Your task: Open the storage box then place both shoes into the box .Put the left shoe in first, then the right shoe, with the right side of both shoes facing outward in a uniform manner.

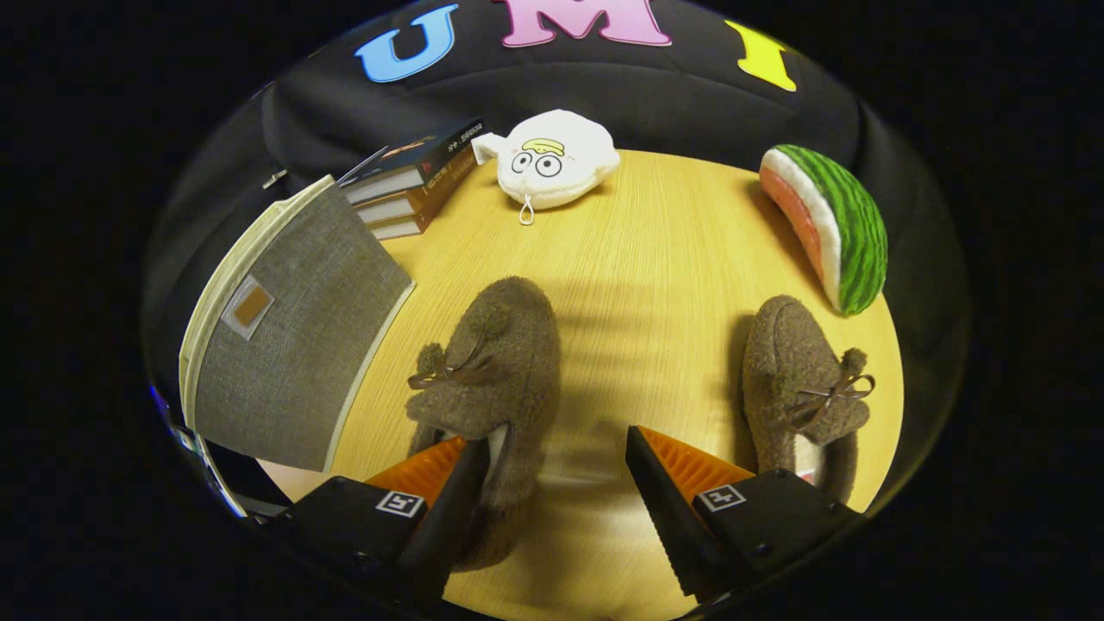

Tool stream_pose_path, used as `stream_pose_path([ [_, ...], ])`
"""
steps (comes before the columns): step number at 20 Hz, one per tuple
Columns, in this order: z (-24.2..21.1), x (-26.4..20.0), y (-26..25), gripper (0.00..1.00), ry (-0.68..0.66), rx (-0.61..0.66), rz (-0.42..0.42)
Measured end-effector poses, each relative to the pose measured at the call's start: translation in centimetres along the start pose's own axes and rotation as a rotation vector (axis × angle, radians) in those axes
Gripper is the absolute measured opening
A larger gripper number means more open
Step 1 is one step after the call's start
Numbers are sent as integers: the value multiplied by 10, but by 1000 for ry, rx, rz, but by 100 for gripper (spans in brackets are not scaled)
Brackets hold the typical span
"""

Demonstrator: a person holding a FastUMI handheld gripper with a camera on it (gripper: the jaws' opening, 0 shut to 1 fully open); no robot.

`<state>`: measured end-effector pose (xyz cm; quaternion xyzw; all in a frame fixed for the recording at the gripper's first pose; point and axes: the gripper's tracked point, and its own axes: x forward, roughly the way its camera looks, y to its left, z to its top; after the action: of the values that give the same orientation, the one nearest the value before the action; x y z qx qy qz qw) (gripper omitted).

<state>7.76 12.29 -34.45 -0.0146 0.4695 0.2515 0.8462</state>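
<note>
Round table (655,259), light wood-grain top, grain running toward 12 o'clock. Black cloth booth wall (690,112) wraps behind it from 9 through 12 to 3 o'clock, creased and sagging at 10 o'clock. Clutter on the far side of the table: stack of books (414,181) at 11 o'clock, spines facing the middle; white plush toy with cartoon eyes (552,159) at 12 o'clock, at the table's back edge; watermelon-slice plush (832,224) at 2 o'clock, at the rim. Light comes from above, warm, fairly even; soft striped shadows fall across the table centre. Floor is too dark to make out.
</note>
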Motion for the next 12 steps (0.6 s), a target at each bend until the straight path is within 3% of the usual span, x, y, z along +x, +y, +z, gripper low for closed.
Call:
stream_pose_path([
  [3,0,11,13,87,20,-24,50],
  [5,-1,14,20,68,30,-7,60],
  [6,-2,15,22,52,43,18,51],
  [8,0,16,21,35,50,43,23],
  [12,3,15,19,13,46,61,31],
])
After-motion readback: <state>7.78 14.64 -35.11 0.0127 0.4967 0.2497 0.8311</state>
